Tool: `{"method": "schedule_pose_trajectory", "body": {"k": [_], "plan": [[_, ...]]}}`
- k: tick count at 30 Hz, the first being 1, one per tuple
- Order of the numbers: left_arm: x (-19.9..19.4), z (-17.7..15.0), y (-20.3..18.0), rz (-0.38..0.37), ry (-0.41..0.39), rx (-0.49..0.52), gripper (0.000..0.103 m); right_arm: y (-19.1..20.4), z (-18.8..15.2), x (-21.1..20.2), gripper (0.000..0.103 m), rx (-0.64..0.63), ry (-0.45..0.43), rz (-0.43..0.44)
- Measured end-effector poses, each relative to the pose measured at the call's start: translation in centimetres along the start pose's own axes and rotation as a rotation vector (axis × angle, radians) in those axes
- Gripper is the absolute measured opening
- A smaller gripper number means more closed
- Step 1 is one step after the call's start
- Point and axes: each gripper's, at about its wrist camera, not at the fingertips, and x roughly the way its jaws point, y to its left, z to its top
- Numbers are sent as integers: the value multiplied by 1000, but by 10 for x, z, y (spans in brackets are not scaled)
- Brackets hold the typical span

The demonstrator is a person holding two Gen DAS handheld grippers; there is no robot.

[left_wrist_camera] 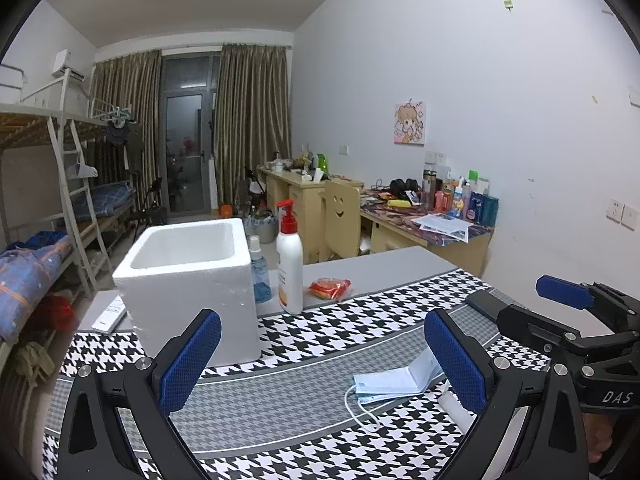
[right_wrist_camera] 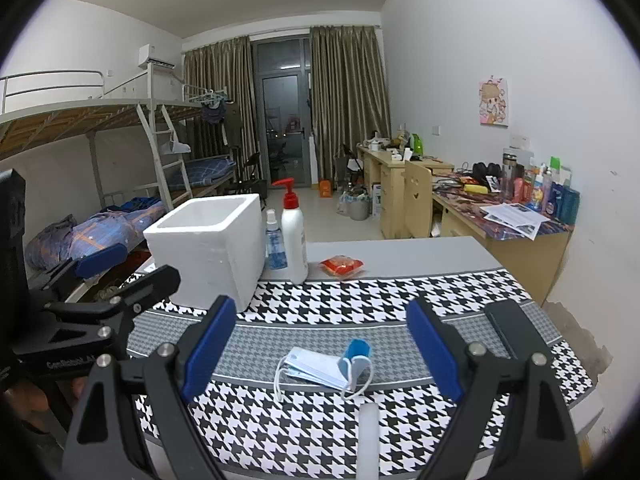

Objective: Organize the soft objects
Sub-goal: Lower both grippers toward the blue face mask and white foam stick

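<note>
Both grippers hover above a table (right_wrist_camera: 400,250) that is covered with a black-and-white houndstooth cloth (right_wrist_camera: 320,296). The left gripper (left_wrist_camera: 320,360) has its jaws spread wide and nothing is between its blue pads. The right gripper (right_wrist_camera: 322,348) also has its jaws wide apart and holds nothing. In the left wrist view, the right gripper is seen from the side at the right edge, and in the right wrist view the left gripper is seen at the left edge.

The soft object of the task, a light blue face mask (right_wrist_camera: 320,368), lies folded on the cloth with its white ear loops loose around it. In the right wrist view it sits between the two fingers but below them, not touching any pad. In the left wrist view the mask (left_wrist_camera: 394,384) is just beside the right finger of the left gripper and partly hidden by it.

A white foam box (left_wrist_camera: 192,276) stands open on the far left part of the cloth. Just beside it, on its right, there are a small blue spray bottle (right_wrist_camera: 275,246) and a white pump bottle (left_wrist_camera: 290,264) with a red pump, both upright. A red snack packet (right_wrist_camera: 342,266) lies flat on the grey table near the pump bottle. A dark phone (right_wrist_camera: 514,326) lies on the cloth at the right, well apart from the mask
</note>
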Motion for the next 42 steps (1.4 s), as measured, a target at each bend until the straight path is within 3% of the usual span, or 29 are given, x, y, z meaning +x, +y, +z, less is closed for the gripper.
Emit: {"method": "schedule_pose_trajectory", "body": {"k": [15, 26, 42], "plan": [[17, -5, -15, -63, 25, -1, 102, -18, -12, -2, 90, 31, 19, -19], [40, -16, -25, -95, 86, 1, 102, -32, -25, 1, 90, 57, 45, -27], [66, -29, -30, -73, 155, -3, 102, -43, -41, 11, 90, 55, 86, -42]]}}
